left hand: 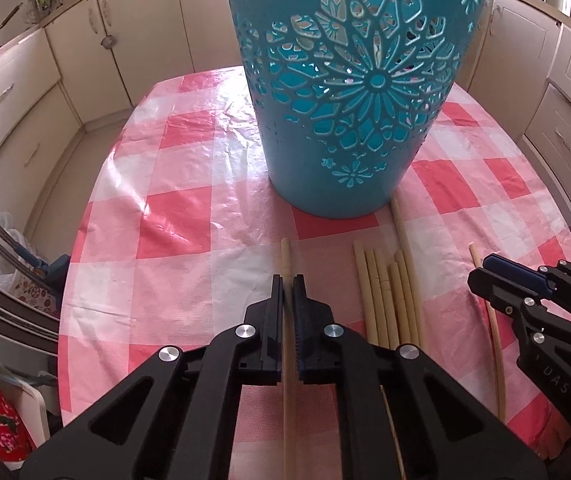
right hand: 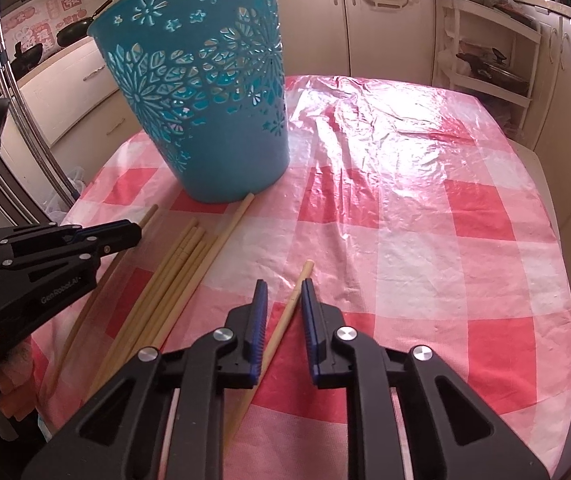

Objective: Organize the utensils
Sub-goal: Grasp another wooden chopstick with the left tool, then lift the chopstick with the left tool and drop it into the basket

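A teal cut-out basket [left hand: 349, 92] stands upright on the pink checked tablecloth [left hand: 173, 200]; it also shows in the right wrist view [right hand: 213, 100]. Several pale wooden chopsticks [left hand: 389, 300] lie in a bundle in front of it, also seen in the right wrist view [right hand: 173, 280]. My left gripper [left hand: 288, 280] is shut on one chopstick [left hand: 286, 256], low over the cloth. My right gripper [right hand: 283, 286] is open, its jaws either side of a single chopstick [right hand: 285, 320] lying on the cloth. The right gripper also shows at the right of the left wrist view [left hand: 481, 272].
One long chopstick [left hand: 399, 224] reaches the basket's base. Cream kitchen cabinets [left hand: 25, 92] surround the table. A white shelf rack [right hand: 485, 52] stands behind on the right. Pans [right hand: 73, 28] sit on the counter at the left. Bare cloth lies to the right [right hand: 445, 220].
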